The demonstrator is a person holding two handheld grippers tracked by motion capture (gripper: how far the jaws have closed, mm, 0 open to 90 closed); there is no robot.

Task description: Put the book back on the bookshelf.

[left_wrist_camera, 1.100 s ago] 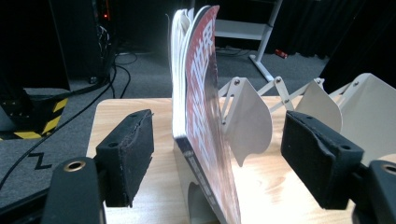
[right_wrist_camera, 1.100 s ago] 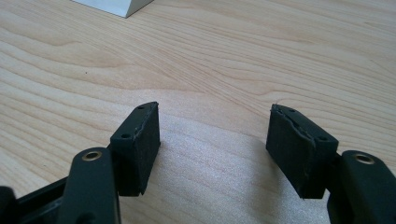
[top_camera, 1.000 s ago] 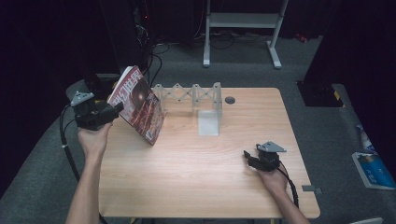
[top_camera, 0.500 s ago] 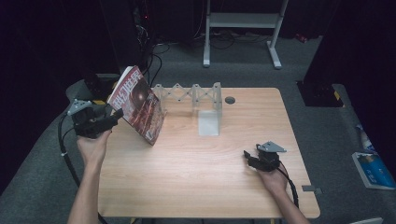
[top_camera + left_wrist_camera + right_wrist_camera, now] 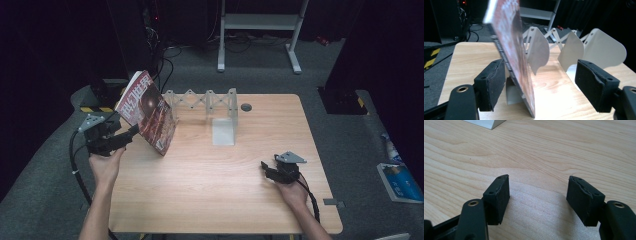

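A book [image 5: 147,112] with a dark red cover stands tilted on the table's [image 5: 210,190] left edge, leaning toward a white accordion rack [image 5: 205,102]. My left gripper [image 5: 131,134] sits just left of the book, jaws wide open. In the left gripper view the book [image 5: 511,50] passes between the jaws of the left gripper [image 5: 540,67], close to the left pad [image 5: 491,85] and far from the right pad. The rack's white dividers [image 5: 599,47] stand behind it. My right gripper [image 5: 266,170] rests open on the table at the near right. Bare wood lies between the jaws of the right gripper [image 5: 539,185].
The rack's white base plate [image 5: 223,134] lies mid-table, with a round cable hole [image 5: 245,107] behind it. A black box with a yellow-striped edge [image 5: 97,97] sits off the table's left side. A blue item [image 5: 400,175] lies on the floor at right.
My left gripper has drawn back a little toward the near edge and sunk slightly. The book keeps its tilt, and the right gripper has stayed put.
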